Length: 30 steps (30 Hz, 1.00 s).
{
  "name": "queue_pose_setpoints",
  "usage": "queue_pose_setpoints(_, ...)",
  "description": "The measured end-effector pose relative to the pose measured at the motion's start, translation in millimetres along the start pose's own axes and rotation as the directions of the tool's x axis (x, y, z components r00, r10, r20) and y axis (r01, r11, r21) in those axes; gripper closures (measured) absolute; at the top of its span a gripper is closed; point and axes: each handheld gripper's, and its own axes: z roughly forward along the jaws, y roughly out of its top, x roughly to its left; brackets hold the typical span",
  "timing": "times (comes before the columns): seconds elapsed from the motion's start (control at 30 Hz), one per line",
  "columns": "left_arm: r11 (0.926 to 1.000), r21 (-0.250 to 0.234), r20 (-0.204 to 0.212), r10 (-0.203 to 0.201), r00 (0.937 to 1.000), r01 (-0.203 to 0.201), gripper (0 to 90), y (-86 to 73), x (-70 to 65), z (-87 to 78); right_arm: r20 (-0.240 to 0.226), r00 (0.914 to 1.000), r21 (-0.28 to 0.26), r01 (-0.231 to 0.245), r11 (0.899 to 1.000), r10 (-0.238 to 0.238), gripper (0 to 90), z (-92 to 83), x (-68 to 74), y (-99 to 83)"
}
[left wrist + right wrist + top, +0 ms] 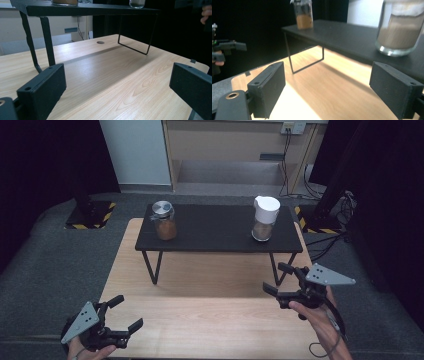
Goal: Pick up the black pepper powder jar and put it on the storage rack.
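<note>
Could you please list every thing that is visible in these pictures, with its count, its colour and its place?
glass jar with silver metal lid: one, clear with orange-brown powder inside, on the left end of the shelf.
glass jar with white plastic cap: one, clear with grey-brown powder inside, on the right end of the shelf.
black raised shelf on thin metal legs: one, black, standing on the far part of the table.
light wooden table: one, pale wood, in the middle.
grey carpet floor: one, grey, around the table.
left tongs: one, black, open, near left corner, hand-held.
right tongs: one, black, open, right side, before the shelf.
</note>
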Motion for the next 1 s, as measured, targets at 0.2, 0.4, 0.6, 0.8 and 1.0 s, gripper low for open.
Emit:
queue_pose_setpoints(0.2,1.0,0.003,0.001,0.001,1.0,-0.001,0.0,0.2,-0.2,0.2,-0.001,1.0,0.04,0.005,0.999,-0.005,13.6,2.0,9.8,-19.4)
queue_pose_setpoints(0.4,1.0,0.003,0.002,0.001,1.0,-0.001,0.0,0.1,-0.2,0.3,0.002,0.9999,0.061,0.013,0.998,-0.013,13.6,3.5,20.1,-35.0)
queue_pose_setpoints(0.6,1.0,0.003,0.002,0.002,1.0,-0.002,0.0,0.1,-0.4,0.5,0.012,0.999,0.093,0.042,0.995,-0.043,13.4,5.5,32.1,-43.9)
queue_pose_setpoints(0.8,1.0,0.005,0.003,0.001,1.0,-0.001,0.0,0.0,-0.8,0.8,0.011,0.9988,0.108,0.046,0.993,-0.048,13.0,7.1,38.7,-52.4)
queue_pose_setpoints(1.0,1.0,0.009,0.005,0.001,1.0,-0.002,0.0,0.0,-0.3,1.7,0.011,0.9988,0.123,0.045,0.991,-0.047,13.0,6.9,40.5,-59.6)
